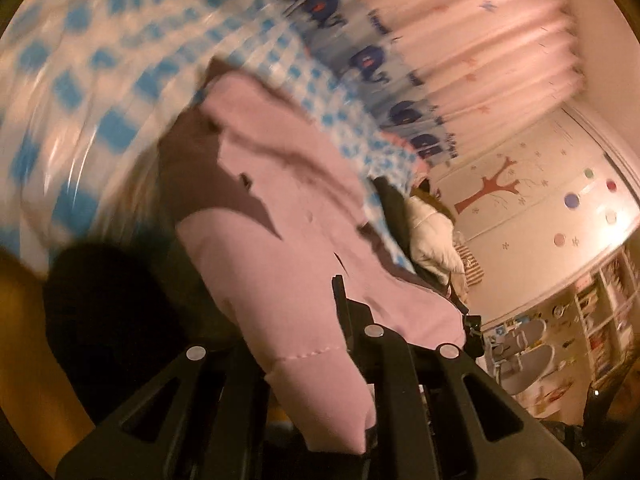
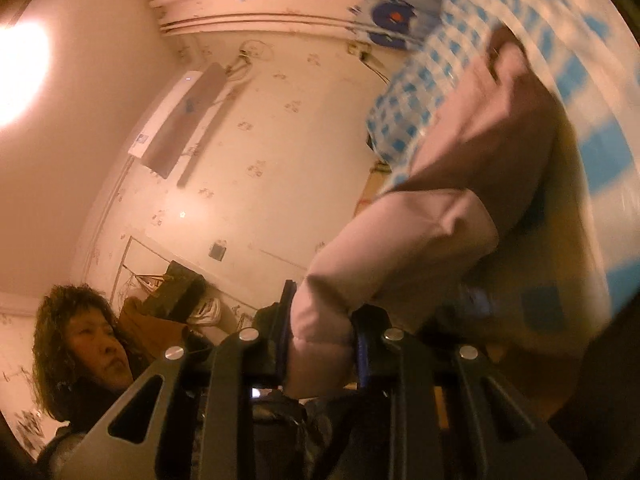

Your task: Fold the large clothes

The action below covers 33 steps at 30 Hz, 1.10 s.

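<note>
Both grippers' jaws around pink garment [image 1: 280,240].

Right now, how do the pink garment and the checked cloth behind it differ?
The pink garment is plain pink with small buttons; the checked cloth is white with blue squares. The garment is pinched in both the left gripper and the right gripper; the cloth is in neither. The garment looks fairly sharp; the cloth is motion-blurred. Both are soft fabric.
</note>
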Tool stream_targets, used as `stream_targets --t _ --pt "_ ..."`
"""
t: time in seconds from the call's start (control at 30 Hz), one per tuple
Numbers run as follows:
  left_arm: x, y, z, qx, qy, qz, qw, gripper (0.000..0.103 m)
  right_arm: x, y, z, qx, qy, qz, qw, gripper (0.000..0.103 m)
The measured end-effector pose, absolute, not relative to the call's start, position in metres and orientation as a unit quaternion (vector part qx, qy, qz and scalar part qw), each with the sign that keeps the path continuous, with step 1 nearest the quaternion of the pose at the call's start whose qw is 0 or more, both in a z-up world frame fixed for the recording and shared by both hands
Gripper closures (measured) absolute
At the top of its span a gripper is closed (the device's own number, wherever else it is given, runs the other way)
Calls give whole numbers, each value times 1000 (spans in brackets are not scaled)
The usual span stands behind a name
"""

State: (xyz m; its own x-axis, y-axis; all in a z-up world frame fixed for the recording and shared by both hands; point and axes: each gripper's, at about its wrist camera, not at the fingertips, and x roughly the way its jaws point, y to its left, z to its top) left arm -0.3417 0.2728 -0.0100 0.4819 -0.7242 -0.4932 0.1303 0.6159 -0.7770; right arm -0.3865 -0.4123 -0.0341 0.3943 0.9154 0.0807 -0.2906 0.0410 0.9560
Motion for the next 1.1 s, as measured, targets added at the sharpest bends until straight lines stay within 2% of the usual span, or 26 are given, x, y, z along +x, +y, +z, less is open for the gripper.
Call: stream_targets --t 0.1,0.27,0.47,0.6,0.73,0.8,0.93,1.0,1.03,1.07,1.1 --pt "-342 280 -20 -369 418 -272 784 95 -385 -404 -40 527 292 465 648 77" --pt "-304 282 40 -374 337 -299 810 95 -341 -412 5 517 218 496 662 77" --pt "-177 256 114 -384 280 -317 821 95 -216 -418 62 522 157 486 683 77" --pt "-79 243 125 -397 283 -281 827 95 -114 -413 75 530 164 445 703 77" --pt "38 228 78 -401 323 -210 831 94 -10 -412 40 552 203 366 721 77" --pt "93 220 34 -403 354 -168 827 91 39 -416 0 564 237 304 730 77" --pt "169 205 -64 -397 447 -96 796 86 107 -415 -112 581 355 167 713 77" --pt "185 204 -96 -414 470 -86 775 86 116 -421 -133 620 354 158 682 76" --pt "190 207 -100 -423 479 -89 764 86 120 -423 -133 626 356 164 674 71" --pt "194 211 -100 -440 486 -94 749 83 121 -425 -132 627 359 173 670 61" --pt "197 216 -97 -462 491 -108 730 75 120 -427 -127 624 357 180 671 54"
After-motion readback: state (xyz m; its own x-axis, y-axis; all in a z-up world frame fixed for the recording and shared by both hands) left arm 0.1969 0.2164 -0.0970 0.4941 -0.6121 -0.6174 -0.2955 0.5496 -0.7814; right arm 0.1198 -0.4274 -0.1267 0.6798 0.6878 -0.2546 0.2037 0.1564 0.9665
